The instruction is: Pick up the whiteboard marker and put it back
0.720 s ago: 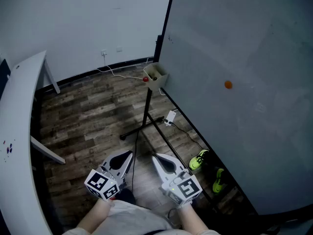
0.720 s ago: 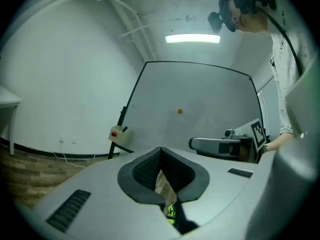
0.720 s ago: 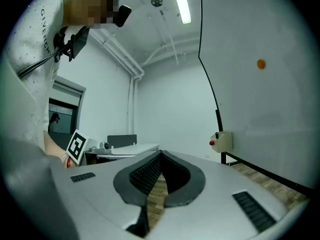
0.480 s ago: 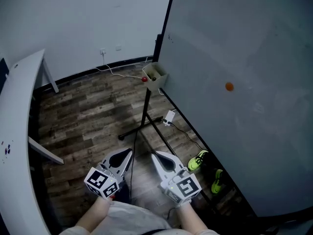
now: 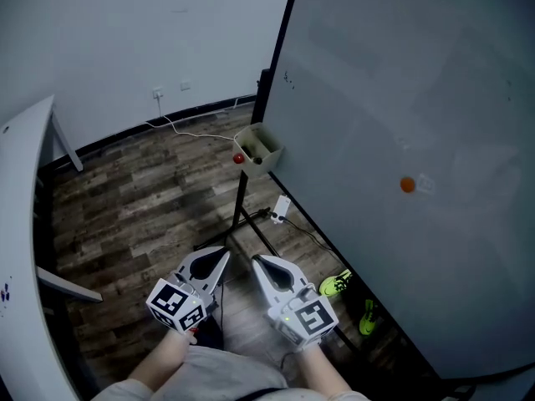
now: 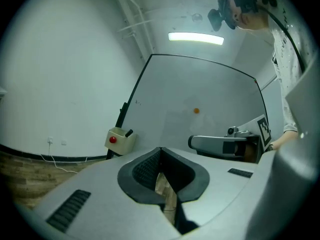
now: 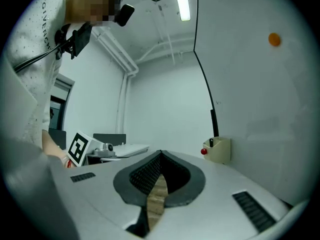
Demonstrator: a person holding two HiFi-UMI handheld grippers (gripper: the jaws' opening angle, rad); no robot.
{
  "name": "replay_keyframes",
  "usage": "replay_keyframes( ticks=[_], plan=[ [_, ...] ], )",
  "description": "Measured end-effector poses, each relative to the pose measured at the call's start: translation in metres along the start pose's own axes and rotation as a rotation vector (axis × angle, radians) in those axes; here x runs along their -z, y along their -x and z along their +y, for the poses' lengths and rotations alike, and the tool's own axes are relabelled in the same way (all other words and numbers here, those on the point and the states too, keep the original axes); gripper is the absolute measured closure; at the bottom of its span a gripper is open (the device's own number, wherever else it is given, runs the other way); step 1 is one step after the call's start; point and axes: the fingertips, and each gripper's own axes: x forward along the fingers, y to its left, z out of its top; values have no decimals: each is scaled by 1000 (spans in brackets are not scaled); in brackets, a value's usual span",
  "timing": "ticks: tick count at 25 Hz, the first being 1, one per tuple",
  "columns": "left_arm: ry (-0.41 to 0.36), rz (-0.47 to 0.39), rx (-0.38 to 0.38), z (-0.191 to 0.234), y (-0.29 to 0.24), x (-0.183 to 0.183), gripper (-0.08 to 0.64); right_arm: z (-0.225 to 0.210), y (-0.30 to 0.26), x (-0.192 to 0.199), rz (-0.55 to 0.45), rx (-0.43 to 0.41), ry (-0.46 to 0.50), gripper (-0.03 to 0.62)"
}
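Observation:
A beige holder box (image 5: 259,144) hangs on the left edge of the whiteboard (image 5: 401,98), with a red magnet (image 5: 238,159) on its side. A dark whiteboard marker (image 6: 128,133) stands in the box and also shows in the right gripper view as the marker (image 7: 211,142). My left gripper (image 5: 220,259) and right gripper (image 5: 257,262) are held level side by side, well short of the box and below it in the head view. Both are shut with nothing between the jaws, as the left gripper (image 6: 161,149) and the right gripper (image 7: 161,152) show in their own views.
An orange magnet (image 5: 407,185) sticks to the whiteboard. The board's black stand legs (image 5: 242,220) spread over the wood floor, with a white power strip (image 5: 280,210) and cable nearby. Green shoes (image 5: 337,285) lie under the board. A white table (image 5: 21,224) runs along the left.
The head view has shifted: the holder box and board edge sit lower and further left in frame. Both grippers have edged slightly left and stay shut, side by side.

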Motion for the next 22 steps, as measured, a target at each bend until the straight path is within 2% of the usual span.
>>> replay_keyframes(
  ticks=[7, 11, 15, 22],
  plan=[
    [-5, 14, 44, 61, -45, -19, 545, -39, -72, -9, -33, 44, -14, 574],
    [9, 30, 75, 88, -67, -19, 545, -58, -102, -10, -9, 71, -13, 574],
    [22, 36, 110, 112, -86, -19, 545, -73, -126, -19, -63, 82, 6, 574],
    [34, 46, 177, 149, -112, -17, 545, -104, -157, -8, -80, 192, 7, 572]
  ],
)
